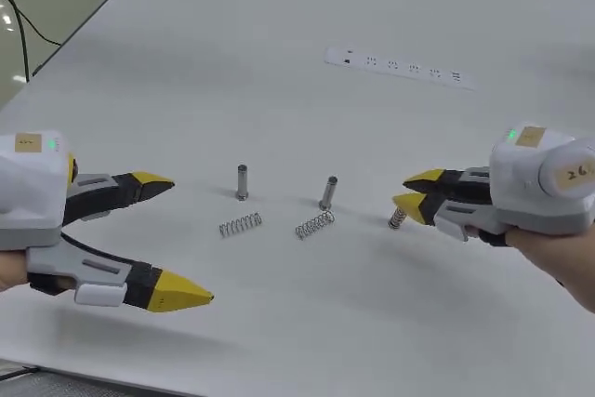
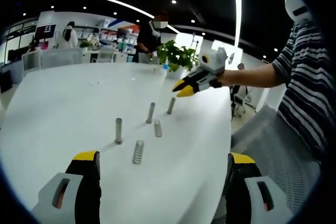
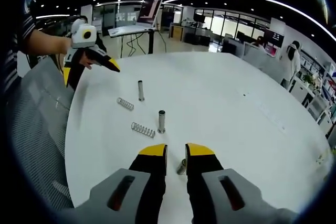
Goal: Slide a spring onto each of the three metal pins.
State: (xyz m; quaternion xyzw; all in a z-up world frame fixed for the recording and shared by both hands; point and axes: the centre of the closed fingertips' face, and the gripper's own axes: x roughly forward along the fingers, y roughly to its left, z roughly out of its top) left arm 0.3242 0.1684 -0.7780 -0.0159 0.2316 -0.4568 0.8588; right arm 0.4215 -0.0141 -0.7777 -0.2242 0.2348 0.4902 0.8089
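Two bare metal pins (image 1: 242, 181) (image 1: 329, 191) stand upright mid-table, each with a loose spring (image 1: 241, 224) (image 1: 315, 224) lying in front of it. A third pin (image 1: 398, 218), tilted, has a spring around it. My right gripper (image 1: 411, 191) hovers just above and behind that pin, its jaws a narrow gap apart and holding nothing; in the right gripper view the sprung pin (image 3: 181, 167) shows through the gap between the tips (image 3: 176, 150). My left gripper (image 1: 177, 239) is wide open and empty at the left, well short of the nearest spring (image 2: 138, 151).
A white power strip (image 1: 398, 67) lies flat at the far right of the white table (image 1: 279, 323). A black cable (image 1: 23, 30) hangs off the table's left edge. In the left gripper view, a person stands far behind the table.
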